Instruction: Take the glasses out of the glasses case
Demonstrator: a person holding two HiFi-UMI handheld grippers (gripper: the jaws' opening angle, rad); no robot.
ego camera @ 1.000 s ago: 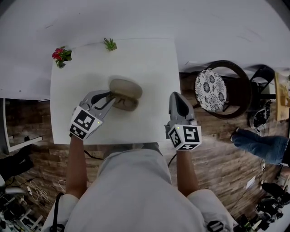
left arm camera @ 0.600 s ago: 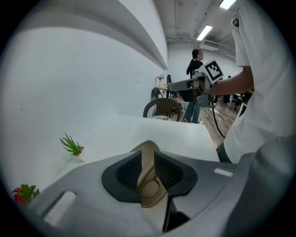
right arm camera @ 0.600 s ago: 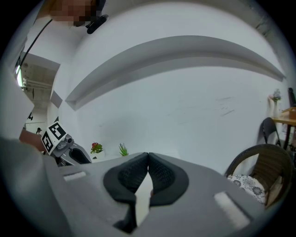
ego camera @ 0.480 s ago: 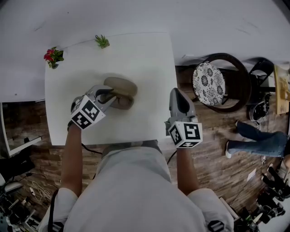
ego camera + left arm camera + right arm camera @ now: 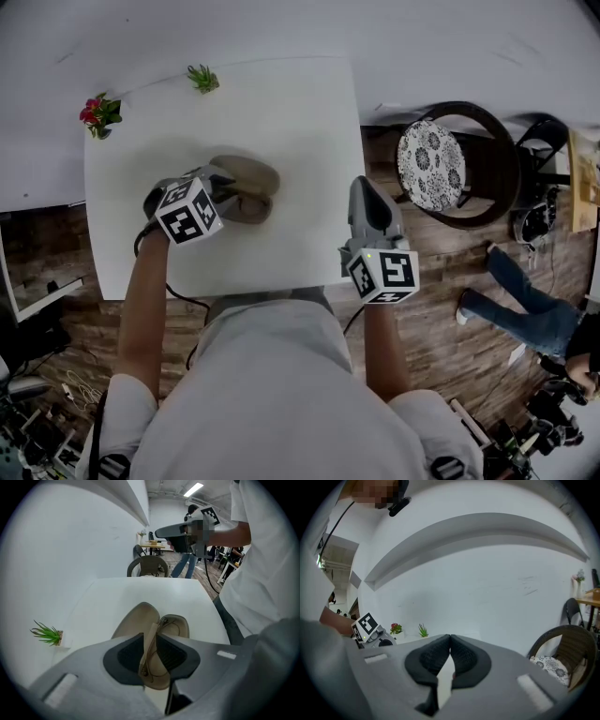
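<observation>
Glasses case (image 5: 251,180), tan and oval, lies open on your white counter (image 5: 300,122) with its lid tipped back. Your left tool (image 5: 222,185) pinches the thin-rimmed glasses (image 5: 150,645) over the case. Your right tool (image 5: 450,639) is pressed together on nothing and hovers at the counter's right edge.

The glasses case (image 5: 247,178) lies on the table (image 5: 300,122), left of the right tool (image 5: 364,186).

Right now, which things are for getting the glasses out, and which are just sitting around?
For the job:
- open glasses case
- glasses lying inside it
- left gripper, shut on the glasses case
- right gripper, shut and empty, near the white table edge

Just lying about:
- red flowers
- green plant
- chair with patterned cushion
</observation>
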